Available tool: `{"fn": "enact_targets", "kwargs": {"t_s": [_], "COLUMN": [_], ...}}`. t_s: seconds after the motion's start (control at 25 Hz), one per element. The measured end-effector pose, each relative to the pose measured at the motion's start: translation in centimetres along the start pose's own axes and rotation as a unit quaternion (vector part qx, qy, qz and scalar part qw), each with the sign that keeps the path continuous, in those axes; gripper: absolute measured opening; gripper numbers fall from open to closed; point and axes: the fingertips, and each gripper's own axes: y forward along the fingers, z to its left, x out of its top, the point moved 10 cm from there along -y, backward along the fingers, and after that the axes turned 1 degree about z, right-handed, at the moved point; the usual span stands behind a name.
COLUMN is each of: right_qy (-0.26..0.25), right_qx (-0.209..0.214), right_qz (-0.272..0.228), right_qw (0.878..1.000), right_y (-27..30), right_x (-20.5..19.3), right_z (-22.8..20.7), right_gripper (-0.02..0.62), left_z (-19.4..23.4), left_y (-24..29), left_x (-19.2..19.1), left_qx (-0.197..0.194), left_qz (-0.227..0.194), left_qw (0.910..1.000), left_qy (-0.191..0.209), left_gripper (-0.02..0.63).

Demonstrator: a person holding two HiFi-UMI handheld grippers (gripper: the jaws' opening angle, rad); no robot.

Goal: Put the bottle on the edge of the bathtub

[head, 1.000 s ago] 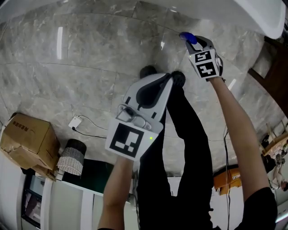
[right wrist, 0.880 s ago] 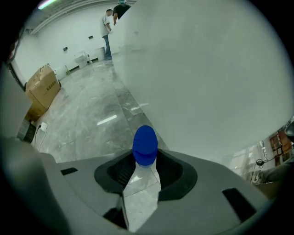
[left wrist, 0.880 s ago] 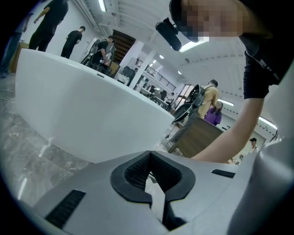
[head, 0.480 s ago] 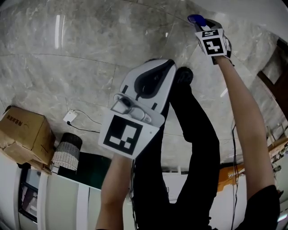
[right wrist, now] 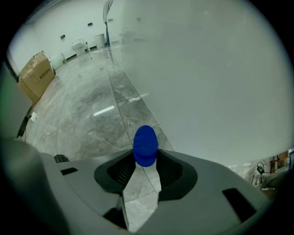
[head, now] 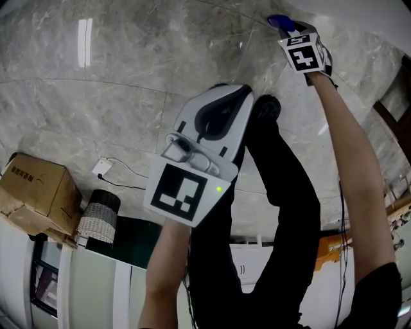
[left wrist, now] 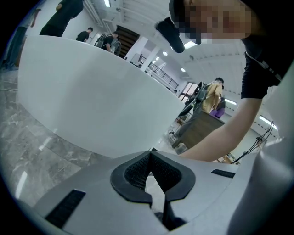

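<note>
A blue bottle (head: 280, 22) shows only as a rounded blue end, pinched between the jaw tips of my right gripper (head: 286, 27). That gripper is stretched far forward, close to the white bathtub (head: 369, 18) at the top right. In the right gripper view the bottle (right wrist: 145, 145) sits at the tips of my right gripper (right wrist: 146, 155), with the bathtub wall (right wrist: 220, 82) filling the right side. My left gripper (head: 239, 95) hangs mid-frame over the floor, shut and empty. Ahead of my left gripper (left wrist: 149, 155) rises the curved bathtub side (left wrist: 92, 101).
The floor is grey marble tile. A cardboard box (head: 35, 193), a woven basket (head: 99, 222) and a white plug with cable (head: 101, 168) lie at the left. The person's black shoe (head: 268, 106) stands under the grippers. Other people stand far off in the left gripper view.
My right gripper has moved up and farther away toward the bathtub, still holding the blue bottle. The left gripper has drifted slightly upward in the view.
</note>
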Motion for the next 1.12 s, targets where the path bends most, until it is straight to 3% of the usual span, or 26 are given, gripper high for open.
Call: {"fn": "enact_targets", "kwargs": {"t_s": [0.16, 0.48, 0.84, 1.12], "right_qy": [0.015, -0.01, -0.023, -0.068], "right_qx": [-0.003, -0.001, 0.009, 0.02], "right_qz": [0.008, 0.034, 0.032, 0.02], "right_qw": [1.0, 0.999, 0.999, 0.997], "right_y": [0.1, -0.6, -3.1, -9.6], "right_x": [-0.3, -1.1, -0.9, 0.9], "right_z": [-0.2, -0.5, -1.1, -0.5], "right_gripper": [0.144, 0.144, 0.144, 0.143], "left_z": [-0.4, -2.5, -3.7, -6.7], "left_y": [0.7, 1.1, 0.0, -3.1], "left_x": [0.2, 0.8, 2.1, 6.1], "left_qx": [-0.01, -0.036, -0.018, 0.001], "left_qz": [0.002, 0.023, 0.012, -0.011], "left_qw": [1.0, 0.9986, 0.9995, 0.9996], "left_qy": [0.002, 0.032, 0.024, 0.026], "left_gripper": [0.011, 0.011, 0.011, 0.011]}}
